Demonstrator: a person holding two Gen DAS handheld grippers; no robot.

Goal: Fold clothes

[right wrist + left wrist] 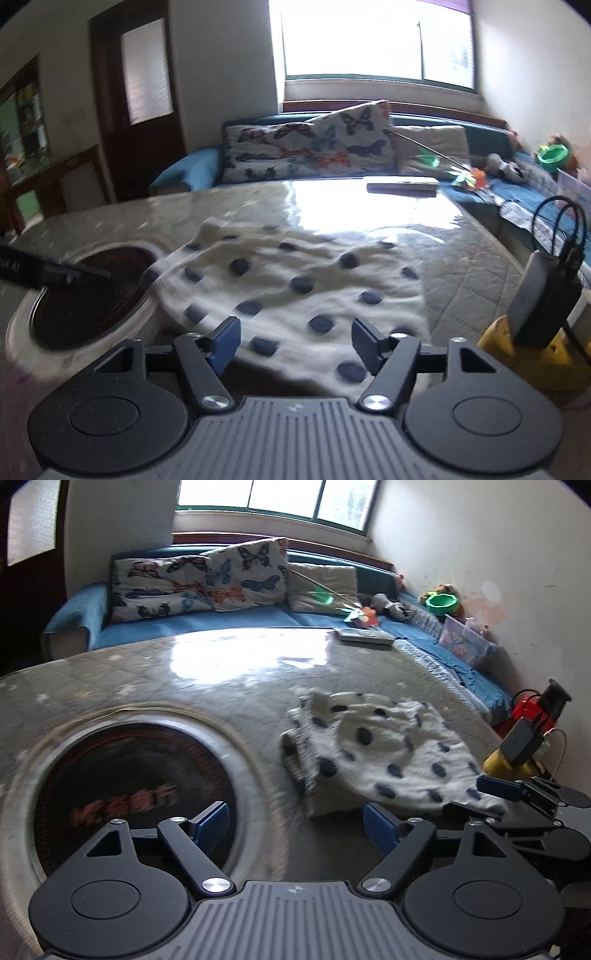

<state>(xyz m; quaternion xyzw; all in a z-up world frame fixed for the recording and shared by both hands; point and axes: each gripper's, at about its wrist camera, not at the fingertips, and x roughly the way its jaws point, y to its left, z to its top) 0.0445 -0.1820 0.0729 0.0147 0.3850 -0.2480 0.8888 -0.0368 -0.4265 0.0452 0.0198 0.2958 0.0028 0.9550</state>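
Observation:
A white garment with dark blue dots (373, 749) lies crumpled on the glossy quilted table (207, 672). My left gripper (295, 821) is open and empty, just left of the garment's near edge. My right gripper (295, 341) is open, its blue fingers on either side of the garment's near hem (295, 295), which spreads out flat in front of it. In the left wrist view the right gripper (517, 794) sits at the garment's right corner.
A round dark inset with a pale rim (133, 797) is sunk in the table to the left of the garment. A flat grey book (364, 636) lies at the far edge. A blue sofa with butterfly cushions (199, 581) and toys stands behind. A yellow stand (532, 362) is at the right.

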